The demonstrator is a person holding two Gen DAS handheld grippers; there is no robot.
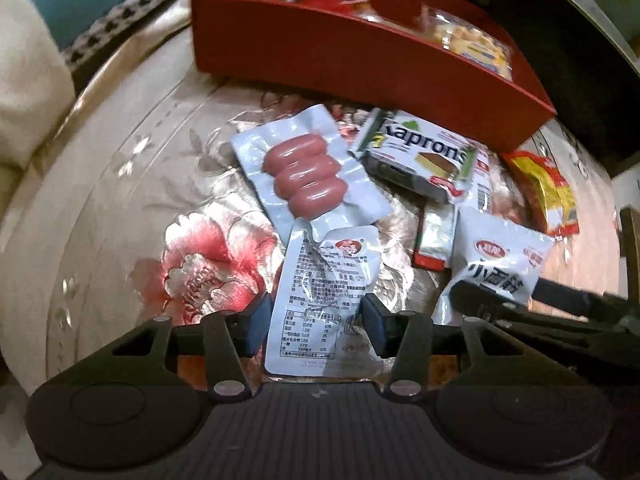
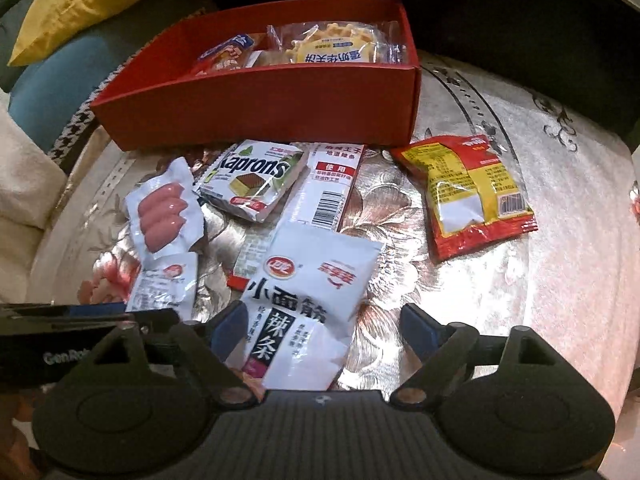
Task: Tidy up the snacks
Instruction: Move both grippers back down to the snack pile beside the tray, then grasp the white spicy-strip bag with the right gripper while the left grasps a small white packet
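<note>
1. Progress: the red box (image 2: 256,112) sits in the upper centre of the right wrist view. It already holds a waffle packet (image 2: 336,46) and a blue-and-red packet (image 2: 226,54). I judge the task begun but mostly undone.

2. Remaining on the floral tablecloth (image 2: 460,300), below the box: sausage pack (image 2: 164,210), Kaprons wafer pack (image 2: 250,178), a long white strip packet (image 2: 330,188), a red-and-yellow packet (image 2: 468,196) at right, a small white sachet (image 1: 320,300) and a large white spicy-strip bag (image 2: 308,304).

3. Left gripper (image 1: 314,326): the jaws stand moderately apart at either side of the small white sachet, lower centre of the left wrist view. Whether the pads touch it cannot be told; it does not look pinched.

4. Right gripper (image 2: 320,332): the jaws are wide, and the large white bag lies between them, nearer the left-hand pad, not gripped.

5. Obscured: the box's near wall hides its floor, so further contents cannot be counted. A red-edged packet (image 2: 248,264) lies mostly under the white bag, its label unreadable. Box contents are blurred in the left wrist view.
</note>
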